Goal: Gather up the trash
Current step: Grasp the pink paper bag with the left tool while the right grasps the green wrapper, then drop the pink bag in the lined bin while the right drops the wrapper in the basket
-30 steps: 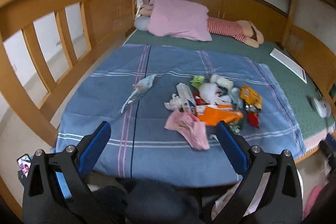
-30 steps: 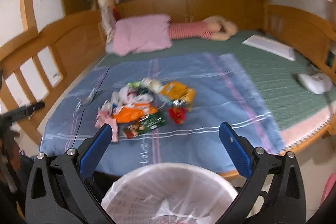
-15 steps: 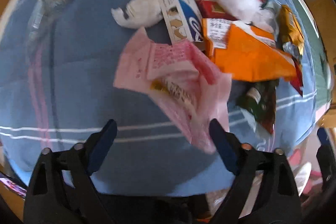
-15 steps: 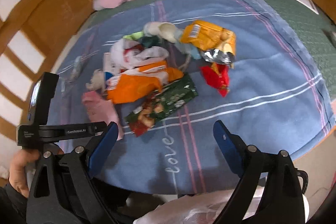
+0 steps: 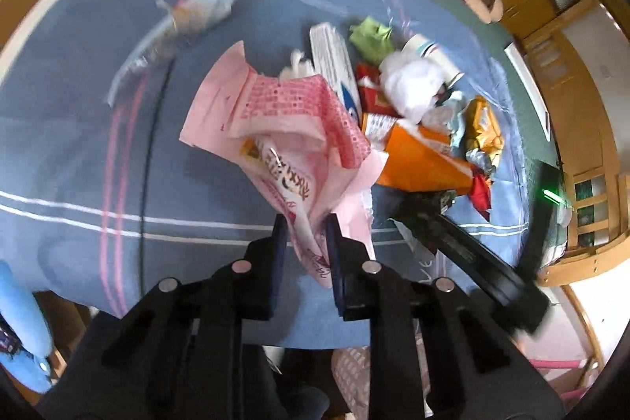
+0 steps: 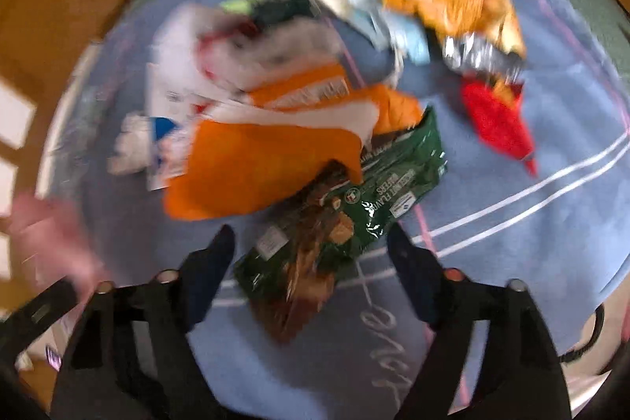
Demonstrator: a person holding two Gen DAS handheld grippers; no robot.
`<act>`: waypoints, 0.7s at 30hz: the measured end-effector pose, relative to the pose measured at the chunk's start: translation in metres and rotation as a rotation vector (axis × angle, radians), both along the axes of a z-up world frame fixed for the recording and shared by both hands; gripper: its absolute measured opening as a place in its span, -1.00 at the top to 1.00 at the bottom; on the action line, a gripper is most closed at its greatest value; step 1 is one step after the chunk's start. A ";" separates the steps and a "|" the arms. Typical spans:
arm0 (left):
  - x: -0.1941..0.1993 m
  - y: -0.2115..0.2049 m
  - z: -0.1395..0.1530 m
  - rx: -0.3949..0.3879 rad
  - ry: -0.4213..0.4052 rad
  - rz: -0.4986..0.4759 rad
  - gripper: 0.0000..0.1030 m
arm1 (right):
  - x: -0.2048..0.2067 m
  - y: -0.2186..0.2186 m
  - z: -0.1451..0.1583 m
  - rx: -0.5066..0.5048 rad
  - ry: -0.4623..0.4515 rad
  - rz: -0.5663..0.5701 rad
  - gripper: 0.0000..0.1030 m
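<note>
Wrappers make up this whole heap on the blue blanket [image 5: 78, 128], so expect everything to be light, limp and crinkly. Your left gripper [image 5: 305, 235] has just closed and is clamped on the near tail of the pink bag [image 5: 275, 117], which hangs soft and folded with a smaller packet tucked inside; lift gently, since that packet could slide out. Your right gripper [image 6: 311, 254] has been narrowing but its jaws stand apart, astride the near end of the green packet [image 6: 354, 211], pads not pressing yet. That film is probably slick: pinch the flat near end, clear of the orange bag [image 6: 256, 172] overlapping its far corner.
</note>
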State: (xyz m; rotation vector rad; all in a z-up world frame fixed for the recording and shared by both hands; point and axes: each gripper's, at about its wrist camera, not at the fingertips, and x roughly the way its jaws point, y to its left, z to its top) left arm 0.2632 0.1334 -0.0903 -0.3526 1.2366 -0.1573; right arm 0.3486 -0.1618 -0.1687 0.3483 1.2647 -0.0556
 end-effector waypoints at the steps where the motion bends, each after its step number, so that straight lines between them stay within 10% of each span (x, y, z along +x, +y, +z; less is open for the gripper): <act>1: 0.004 0.006 0.006 0.008 -0.010 -0.003 0.59 | 0.003 0.002 -0.008 -0.002 0.024 -0.014 -0.18; 5: -0.002 0.008 0.021 0.050 -0.069 -0.018 0.59 | -0.002 0.007 0.002 -0.029 0.006 -0.026 0.69; 21: -0.018 0.007 0.048 0.023 -0.215 -0.055 0.59 | -0.095 -0.010 0.095 0.011 -0.298 0.033 0.77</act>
